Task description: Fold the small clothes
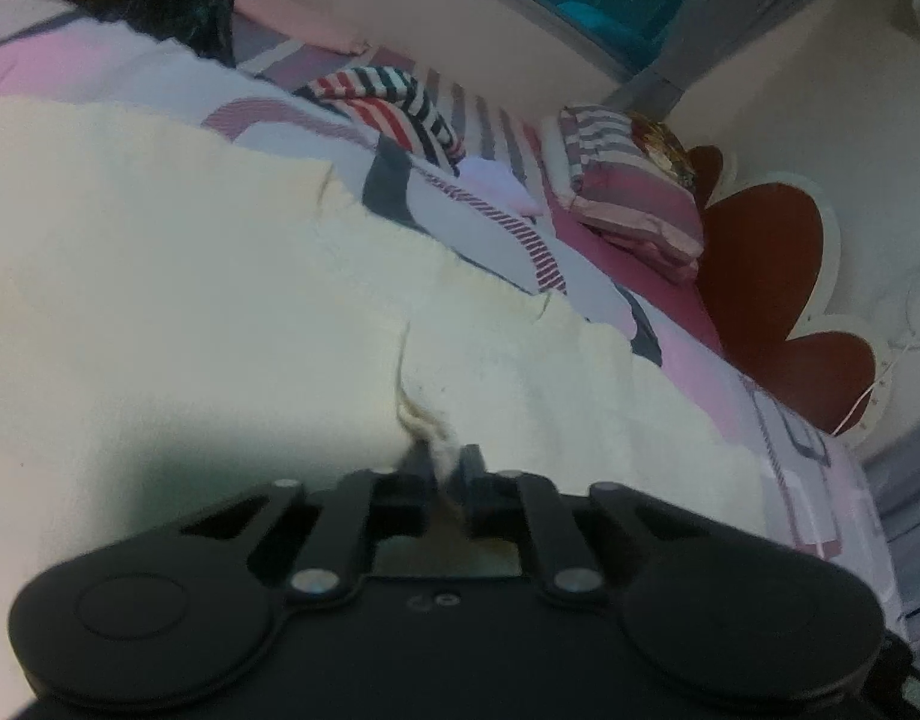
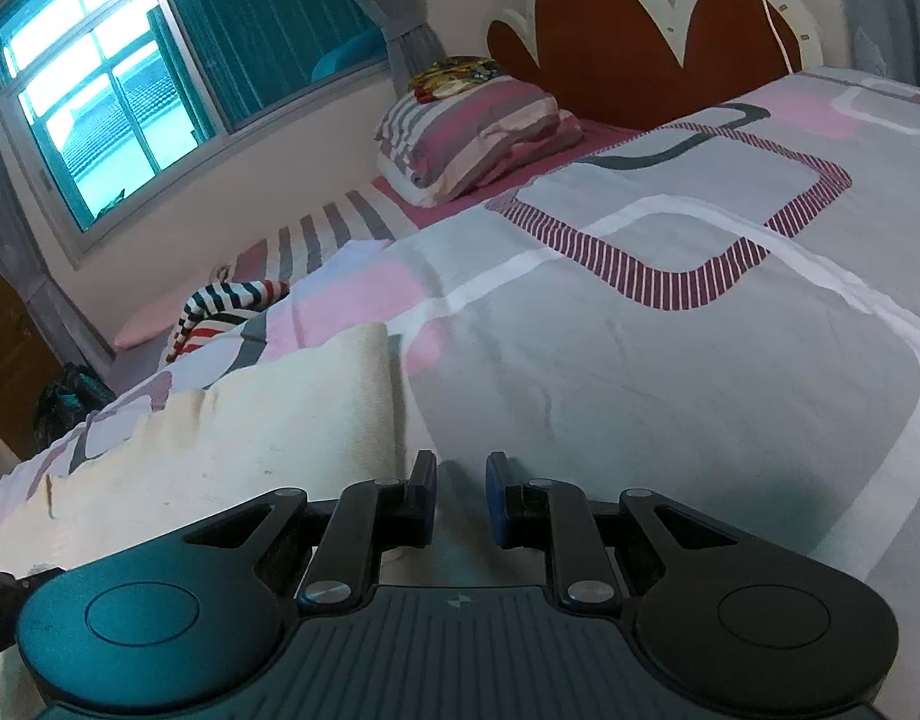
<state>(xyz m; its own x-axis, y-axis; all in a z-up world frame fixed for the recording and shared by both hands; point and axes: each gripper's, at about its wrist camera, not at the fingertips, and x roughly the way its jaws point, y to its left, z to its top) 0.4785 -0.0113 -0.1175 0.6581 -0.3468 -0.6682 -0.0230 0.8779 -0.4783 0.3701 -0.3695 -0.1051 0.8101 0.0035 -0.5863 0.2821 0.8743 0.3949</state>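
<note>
Cream cloth is pinched in our left claw; our right claw, narrowly parted and empty, sits just right of its edge.

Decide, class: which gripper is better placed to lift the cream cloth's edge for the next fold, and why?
Probably the left gripper: its jaws are already pinched on the cream cloth. The right gripper stands open over bare bedspread, beside the cloth, holding nothing.

A bed with pink and grey cover, a scalloped red-brown headboard, a bright window with grey curtain, pale walls
</note>
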